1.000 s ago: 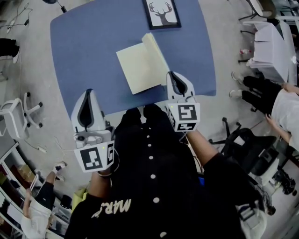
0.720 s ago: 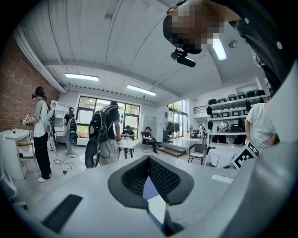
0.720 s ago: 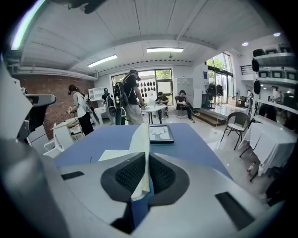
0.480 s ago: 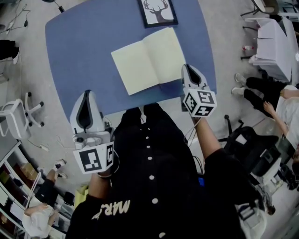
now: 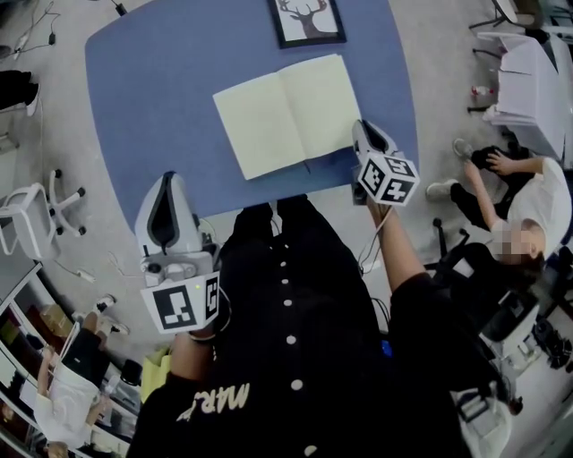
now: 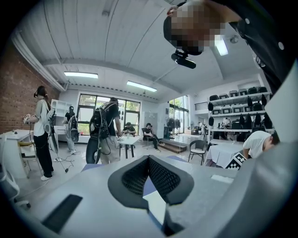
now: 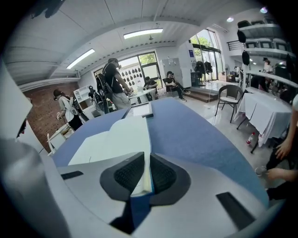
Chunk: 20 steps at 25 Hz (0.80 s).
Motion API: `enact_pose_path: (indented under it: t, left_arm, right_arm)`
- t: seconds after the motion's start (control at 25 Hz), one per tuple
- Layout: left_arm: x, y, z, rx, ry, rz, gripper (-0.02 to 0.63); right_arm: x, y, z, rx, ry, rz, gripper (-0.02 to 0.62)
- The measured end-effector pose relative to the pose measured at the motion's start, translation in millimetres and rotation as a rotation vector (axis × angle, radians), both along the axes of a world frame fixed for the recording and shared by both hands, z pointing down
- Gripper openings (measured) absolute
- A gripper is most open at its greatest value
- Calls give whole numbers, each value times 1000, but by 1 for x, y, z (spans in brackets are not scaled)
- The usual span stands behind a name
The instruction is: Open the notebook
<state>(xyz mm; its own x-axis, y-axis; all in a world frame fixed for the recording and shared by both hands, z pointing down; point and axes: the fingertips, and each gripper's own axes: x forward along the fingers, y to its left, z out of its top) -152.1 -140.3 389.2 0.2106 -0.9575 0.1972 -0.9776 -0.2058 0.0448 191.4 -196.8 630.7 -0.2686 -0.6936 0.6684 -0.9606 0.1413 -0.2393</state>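
The pale yellow notebook (image 5: 286, 112) lies open and flat on the blue table (image 5: 161, 89). My right gripper (image 5: 365, 134) is at the notebook's near right corner. In the right gripper view the edge of the right-hand cover and pages (image 7: 142, 179) sits between the pads of this gripper (image 7: 145, 174), which still touch it as the jaws are opening. My left gripper (image 5: 166, 192) hangs off the table's near left edge, away from the notebook. Its pads (image 6: 149, 160) meet with nothing between them.
A framed deer picture (image 5: 307, 20) lies at the table's far edge, just beyond the notebook. A seated person (image 5: 528, 206) and a white-clothed table (image 5: 533, 72) are to the right. An office chair (image 5: 36, 219) stands on the left.
The right half of the notebook has swung from upright down to flat. My right gripper moved right and down with it. The left gripper has hardly moved.
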Motion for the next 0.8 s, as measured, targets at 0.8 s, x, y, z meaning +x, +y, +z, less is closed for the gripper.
enact_pose_path:
  t: [0.8]
  left_arm:
    - [-2, 4, -1, 6, 0, -10, 3]
  right_arm:
    - [-5, 10, 5, 16, 277, -84, 187]
